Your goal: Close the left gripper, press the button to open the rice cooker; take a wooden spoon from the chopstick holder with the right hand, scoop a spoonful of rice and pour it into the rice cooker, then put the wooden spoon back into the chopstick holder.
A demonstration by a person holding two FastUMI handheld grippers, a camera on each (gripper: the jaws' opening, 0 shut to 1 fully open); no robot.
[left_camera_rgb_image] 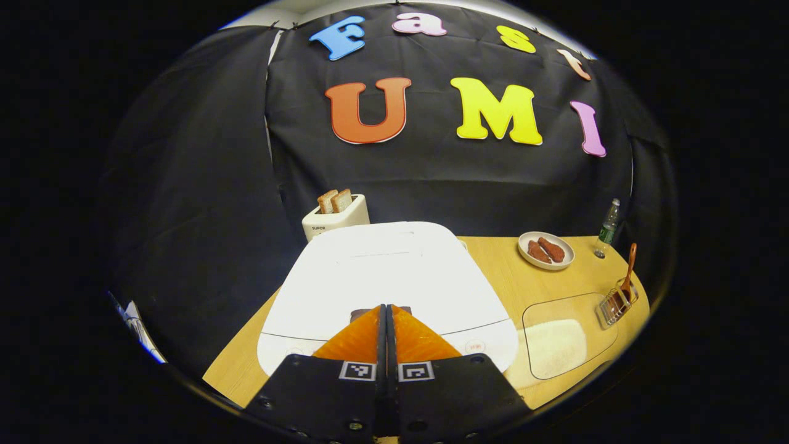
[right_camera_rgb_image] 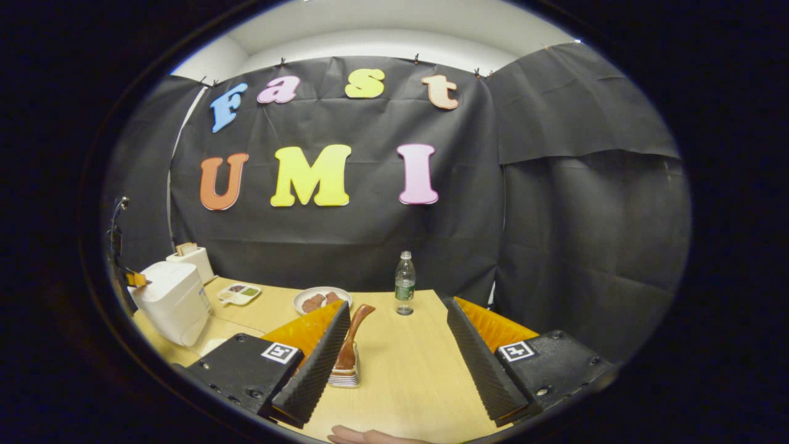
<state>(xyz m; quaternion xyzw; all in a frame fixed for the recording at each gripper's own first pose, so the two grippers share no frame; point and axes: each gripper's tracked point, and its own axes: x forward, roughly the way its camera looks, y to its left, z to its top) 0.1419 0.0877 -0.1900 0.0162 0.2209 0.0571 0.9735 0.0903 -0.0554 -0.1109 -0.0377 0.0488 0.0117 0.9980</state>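
While its jaws are pressed together, the left gripper (left_camera_rgb_image: 386,311) sits at the rice cooker's (left_camera_rgb_image: 382,277) front edge.
Right gripper (right_camera_rgb_image: 394,333) jaws wide; wooden spoon (right_camera_rgb_image: 350,345) in the chopstick holder (right_camera_rgb_image: 345,375) at 9 o'clock beside its finger, on the worktop (right_camera_rgb_image: 407,370).
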